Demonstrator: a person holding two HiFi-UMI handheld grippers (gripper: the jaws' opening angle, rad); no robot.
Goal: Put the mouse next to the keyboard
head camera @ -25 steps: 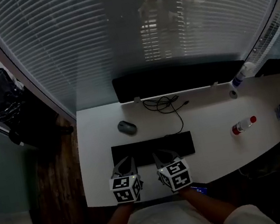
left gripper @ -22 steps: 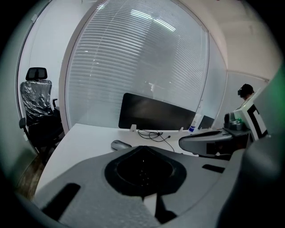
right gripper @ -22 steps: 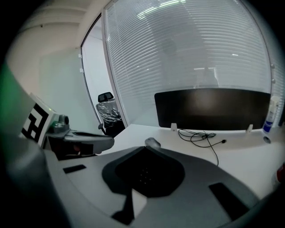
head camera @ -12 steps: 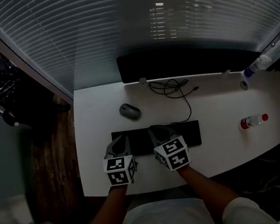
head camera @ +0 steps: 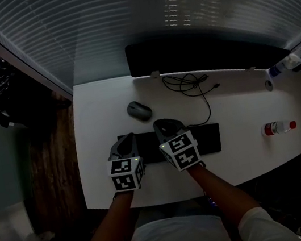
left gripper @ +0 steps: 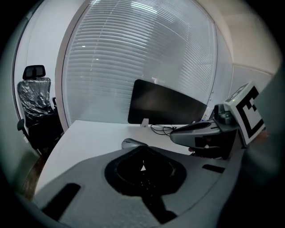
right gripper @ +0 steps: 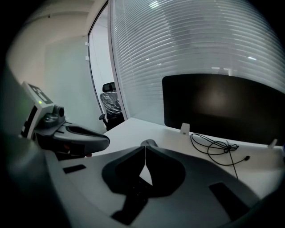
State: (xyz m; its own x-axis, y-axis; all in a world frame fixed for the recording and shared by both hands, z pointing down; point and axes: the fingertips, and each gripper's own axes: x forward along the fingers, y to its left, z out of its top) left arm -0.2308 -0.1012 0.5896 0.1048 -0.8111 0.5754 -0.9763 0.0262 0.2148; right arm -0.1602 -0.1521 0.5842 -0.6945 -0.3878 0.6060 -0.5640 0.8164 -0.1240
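Over the keyboard (head camera: 205,139), the left gripper (head camera: 126,141) and the right gripper (head camera: 166,124) hover with jaws closed, both empty. Only the head view shows the bottle (head camera: 278,127) to the right of the keyboard, on the white desk (head camera: 102,154) under the blinds (head camera: 122,24).

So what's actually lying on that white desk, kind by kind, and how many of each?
monitor: 1
keyboard: 1
mouse: 1
cable: 1
bottles: 2
Total: 6
Two small bits at the far right are too small to name, so they are left out.
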